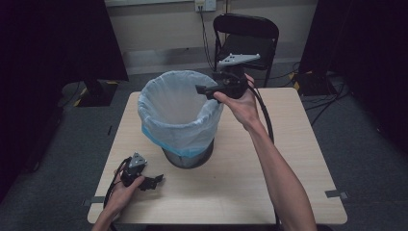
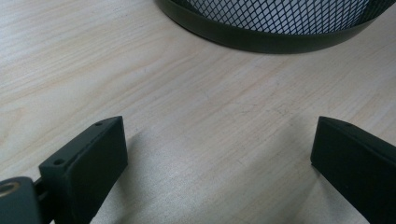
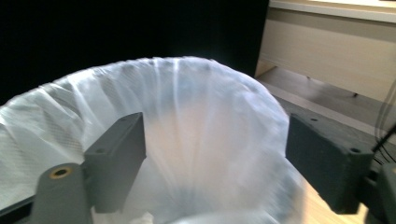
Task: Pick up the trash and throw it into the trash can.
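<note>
we have the dark wire-mesh waste bin (image 1: 188,156) standing near the middle of the pale wooden table (image 1: 288,168), lined with a thin translucent white plastic bag (image 1: 178,103) whose blue-edged hem is folded down over the rim. our right gripper (image 1: 202,90) hovers at the far right edge of that rim, jaws spread wide with nothing between them; in the right gripper view the bag's mouth (image 3: 187,140) lies open just ahead of them. our left gripper (image 1: 156,181) rests low on the table near the bin's base, jaws likewise apart and empty, and in the left gripper view the bin's black foot ring (image 2: 261,39) sits just beyond them.

the step in hand looks to us like taking hold of the liner at the rim. to do it well we should bring the right jaws down astride the folded edge, pinch film alone rather than mesh, and close gently, since the film is thin and likely to tear. the left gripper could steady the bin's base so it doesn't slide or tip
</note>
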`<state>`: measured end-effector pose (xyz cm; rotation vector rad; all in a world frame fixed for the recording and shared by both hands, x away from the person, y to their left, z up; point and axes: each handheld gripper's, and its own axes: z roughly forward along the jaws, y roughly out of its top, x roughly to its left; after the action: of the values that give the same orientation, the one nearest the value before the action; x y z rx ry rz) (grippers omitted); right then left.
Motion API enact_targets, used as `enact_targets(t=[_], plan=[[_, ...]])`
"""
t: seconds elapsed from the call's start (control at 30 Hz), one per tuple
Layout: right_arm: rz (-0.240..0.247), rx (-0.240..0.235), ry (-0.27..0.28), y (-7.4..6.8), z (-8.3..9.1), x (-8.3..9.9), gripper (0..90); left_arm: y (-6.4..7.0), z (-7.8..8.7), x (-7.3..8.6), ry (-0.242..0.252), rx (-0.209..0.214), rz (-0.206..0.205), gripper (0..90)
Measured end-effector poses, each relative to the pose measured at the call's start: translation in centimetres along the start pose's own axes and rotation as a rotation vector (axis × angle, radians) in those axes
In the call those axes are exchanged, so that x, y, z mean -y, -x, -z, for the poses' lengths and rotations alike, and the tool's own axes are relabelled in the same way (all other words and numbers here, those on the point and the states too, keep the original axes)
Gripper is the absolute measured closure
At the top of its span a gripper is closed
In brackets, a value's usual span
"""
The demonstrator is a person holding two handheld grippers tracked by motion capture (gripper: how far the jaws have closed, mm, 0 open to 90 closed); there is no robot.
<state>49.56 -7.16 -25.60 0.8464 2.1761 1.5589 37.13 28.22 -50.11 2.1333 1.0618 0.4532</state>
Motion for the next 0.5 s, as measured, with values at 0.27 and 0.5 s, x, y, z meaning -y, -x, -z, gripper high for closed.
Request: enact_targets(t=[0.27, 0.5], plan=[[-0.014, 0.066, -0.012, 1.3, 2.7, 1.7, 20.6, 0.0, 0.0, 0.0, -0.002, 0.002, -0.002, 3.0], [-0.024, 0.128, 0.009, 1.8, 5.0, 3.2, 20.6, 0.0, 0.0, 0.0, 0.0, 0.001, 0.0, 3.0]])
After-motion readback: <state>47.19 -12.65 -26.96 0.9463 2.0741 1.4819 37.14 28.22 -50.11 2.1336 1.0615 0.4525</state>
